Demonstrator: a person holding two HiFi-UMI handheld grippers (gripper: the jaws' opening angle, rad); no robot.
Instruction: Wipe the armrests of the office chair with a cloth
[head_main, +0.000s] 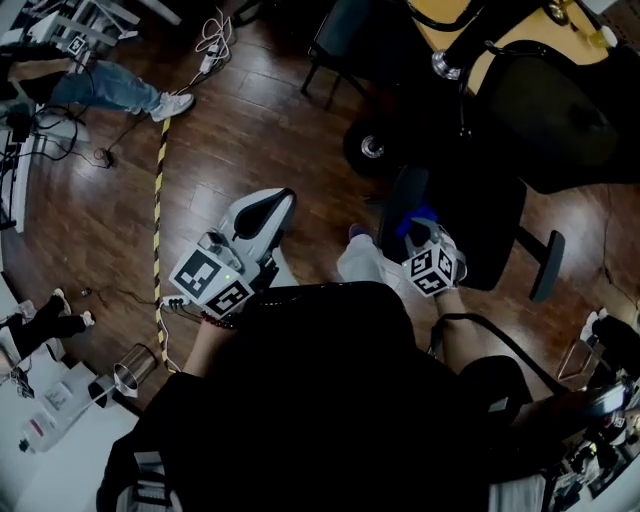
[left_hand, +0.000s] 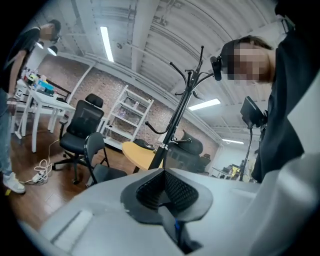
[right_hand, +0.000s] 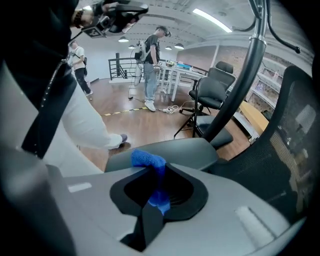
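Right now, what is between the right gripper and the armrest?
Only the blue cloth the right gripper pinches, seen in the right gripper view.

Yellow-and-black tape (head_main: 158, 200) runs down the wooden floor (head_main: 270, 130) left of centre in the head view, with tangled white cords (head_main: 212, 40) near the top edge. A person's leg in jeans (head_main: 105, 90) stretches across the upper left. In the left gripper view a black coat stand (left_hand: 176, 117) rises mid-frame, with white shelving (left_hand: 125, 117) and a yellow table (left_hand: 140, 154) behind it.

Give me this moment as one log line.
right tongs: shut on blue cloth, at office chair armrest | left tongs: shut, empty
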